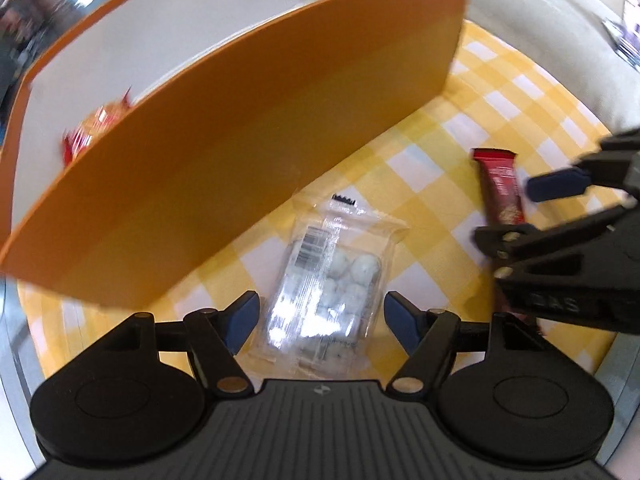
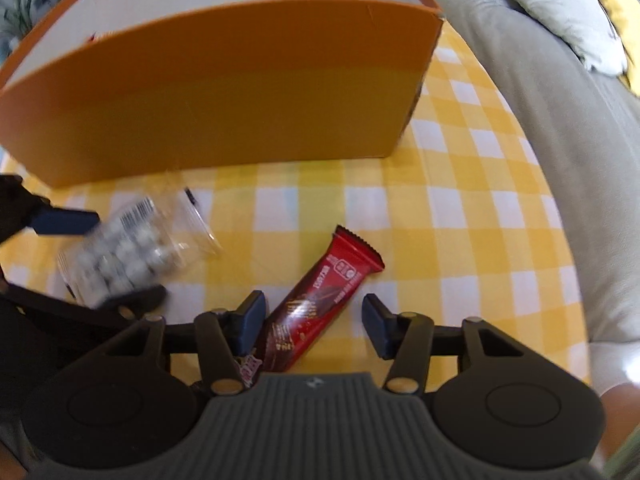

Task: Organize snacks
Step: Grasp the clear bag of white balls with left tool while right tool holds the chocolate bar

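The left gripper [image 1: 320,320] is spread wide, its jaws on either side of a clear packet of pale round candies [image 1: 326,288] on the yellow checked cloth [image 1: 460,128] — the orange box [image 1: 248,120] just ahead. The right gripper [image 2: 314,322] is wide too, straddling a red chocolate bar [image 2: 320,300] lying aslant between its fingers.

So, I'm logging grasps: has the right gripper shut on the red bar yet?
No, the right gripper is open, its fingers either side of the red bar lying on the checked cloth.
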Tool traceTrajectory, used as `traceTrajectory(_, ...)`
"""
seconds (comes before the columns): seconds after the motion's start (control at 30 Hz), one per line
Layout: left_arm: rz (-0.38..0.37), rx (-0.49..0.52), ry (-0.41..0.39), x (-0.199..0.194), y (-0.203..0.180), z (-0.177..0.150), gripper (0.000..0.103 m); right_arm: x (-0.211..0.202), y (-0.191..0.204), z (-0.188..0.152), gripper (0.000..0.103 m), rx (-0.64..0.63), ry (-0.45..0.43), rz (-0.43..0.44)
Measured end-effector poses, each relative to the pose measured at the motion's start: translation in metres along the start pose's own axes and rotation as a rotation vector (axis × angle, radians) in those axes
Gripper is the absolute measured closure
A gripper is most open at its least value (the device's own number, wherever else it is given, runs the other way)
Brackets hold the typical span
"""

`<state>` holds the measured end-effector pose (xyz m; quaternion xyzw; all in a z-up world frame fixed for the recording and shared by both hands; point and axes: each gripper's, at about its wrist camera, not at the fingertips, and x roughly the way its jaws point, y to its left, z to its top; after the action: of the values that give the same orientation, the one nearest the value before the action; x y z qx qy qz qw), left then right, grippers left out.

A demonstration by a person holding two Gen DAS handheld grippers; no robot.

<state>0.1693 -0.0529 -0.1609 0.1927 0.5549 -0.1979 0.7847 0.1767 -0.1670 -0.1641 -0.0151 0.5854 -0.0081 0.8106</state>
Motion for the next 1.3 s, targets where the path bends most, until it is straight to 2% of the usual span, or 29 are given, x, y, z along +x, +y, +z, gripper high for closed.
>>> traceTrajectory(0.17, -0.006, -0.210, 0.071, -0.001, 0.007, -0.005, 0.026, -0.004, -0.005, -0.007, 0.054, -0.083, 0.021, -0.065)
traceTrajectory(0.27, -0.040, -0.338, 0.099, -0.003, 0.012, -0.010, 0.027, -0.007, -0.006, -0.013, 0.058, -0.131, 0.037, -0.080)
traceTrajectory(0.37, -0.047, -0.411, 0.093, -0.004, 0.014, -0.013, 0.027, -0.009, -0.007, -0.017, 0.058, -0.145, 0.049, -0.081)
traceTrajectory(0.6, 0.032, -0.318, 0.028, 0.001, 0.001, -0.010, 0.016, -0.009, -0.020, -0.019, 0.058, -0.020, 0.031, -0.019)
traceTrajectory(0.73, 0.025, -0.327, 0.011, 0.001, 0.001, -0.009, 0.016, -0.006, -0.027, -0.020, 0.060, 0.052, 0.030, -0.001)
traceTrajectory(0.77, 0.023, -0.323, 0.007, 0.001, 0.000, -0.010, 0.017, -0.006, -0.026, -0.020, 0.065, 0.056, 0.028, 0.000)
traceTrajectory(0.8, 0.021, -0.322, 0.003, -0.001, 0.000, -0.012, 0.019, -0.006, -0.025, -0.020, 0.075, 0.053, 0.025, 0.005)
traceTrajectory(0.87, 0.021, -0.315, -0.010, -0.001, -0.001, -0.012, 0.025, -0.007, -0.019, -0.021, 0.082, 0.031, 0.014, 0.002)
traceTrajectory(0.9, 0.013, -0.308, -0.021, -0.002, -0.002, -0.012, 0.033, -0.008, -0.017, -0.022, 0.082, 0.026, 0.012, 0.001)
traceTrajectory(0.93, 0.014, -0.302, -0.026, -0.003, -0.003, -0.012, 0.035, -0.008, -0.016, -0.022, 0.082, 0.025, 0.011, 0.002)
traceTrajectory(1.13, 0.014, -0.312, -0.028, -0.005, -0.004, -0.012, 0.040, -0.008, -0.016, -0.022, 0.083, 0.028, 0.011, 0.015)
traceTrajectory(1.3, -0.038, -0.392, -0.022, -0.011, 0.006, -0.017, 0.043, -0.007, -0.023, -0.020, 0.083, 0.050, 0.022, 0.039)
